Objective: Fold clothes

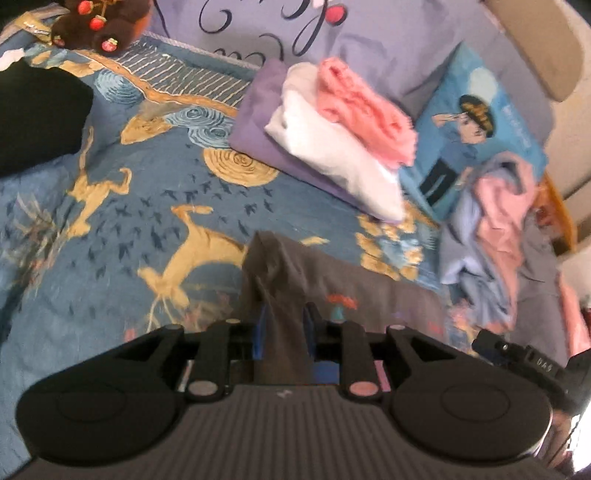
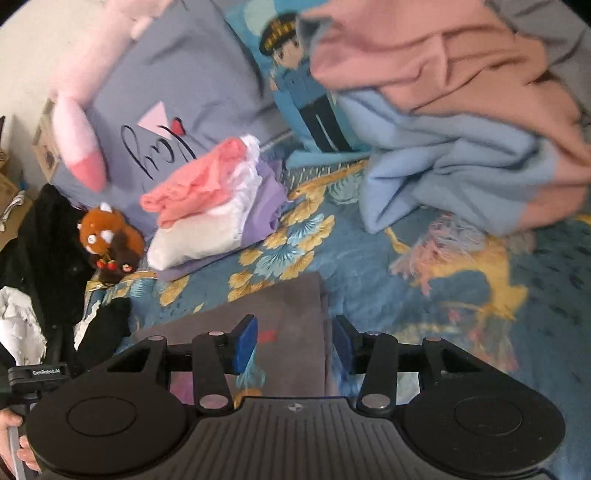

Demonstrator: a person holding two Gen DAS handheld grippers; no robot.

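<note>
A dark grey garment [image 1: 369, 291] [image 2: 288, 306] lies on the blue patterned bedspread [image 1: 110, 221] [image 2: 480, 332]. One bunched fold of it rises between the blue pads of my left gripper [image 1: 283, 325], which stand slightly apart and look loose on the cloth. My right gripper [image 2: 293, 343] is open above the garment's edge, with its pads clear of the fabric. Further back sits a folded stack: a pink piece [image 1: 365, 110] [image 2: 195, 184] on a white one [image 1: 332, 155] [image 2: 199, 236] on a purple one [image 1: 255, 122] [image 2: 266, 206].
A loose heap of light blue and pink clothes [image 1: 495, 221] [image 2: 443, 166] lies to the right. Pillows [image 1: 388, 37] [image 2: 192, 74] line the back. A brown plush toy [image 1: 96, 26] [image 2: 110, 236] and black clothing [image 1: 37, 118] [image 2: 44, 240] lie at the left. A person's hand [image 2: 11, 435] shows at the lower left.
</note>
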